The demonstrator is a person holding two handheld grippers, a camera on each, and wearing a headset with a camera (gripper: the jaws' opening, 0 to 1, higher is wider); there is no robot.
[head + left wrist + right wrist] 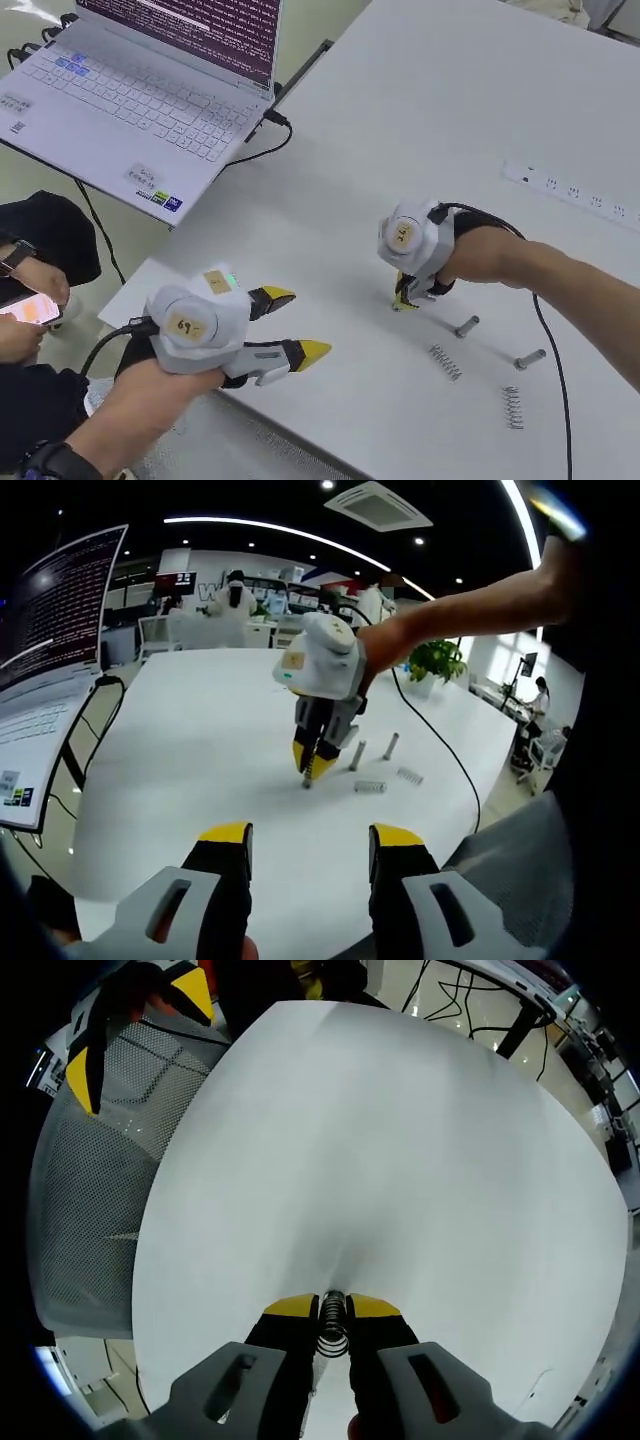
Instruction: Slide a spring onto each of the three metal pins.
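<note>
Barely begun, I judge: the right gripper (pixel 333 1308) pinches one spring (pixel 333 1328) tip-down on the white table (pixel 400 120), two bare metal pins (pixel 466 326) and two loose springs (pixel 444 362) wait just beside it, and the left gripper (pixel 292 322) hangs wide and empty, well apart from it.

Free room: the white table (pixel 400 120) lies bare across its middle and far side, between the laptop (pixel 150 90) with its black cable (pixel 262 148) on the left and the power strip (pixel 580 195) on the right. Obstacles by the near edge: the right gripper (pixel 405 300), tip-down with a spring (pixel 333 1325) clamped in its jaws. Near it lie two pins (pixel 466 326) and two loose springs (pixel 444 361), all apart with open lanes between, and a black lead (pixel 555 390) that seems to trail past them.
</note>
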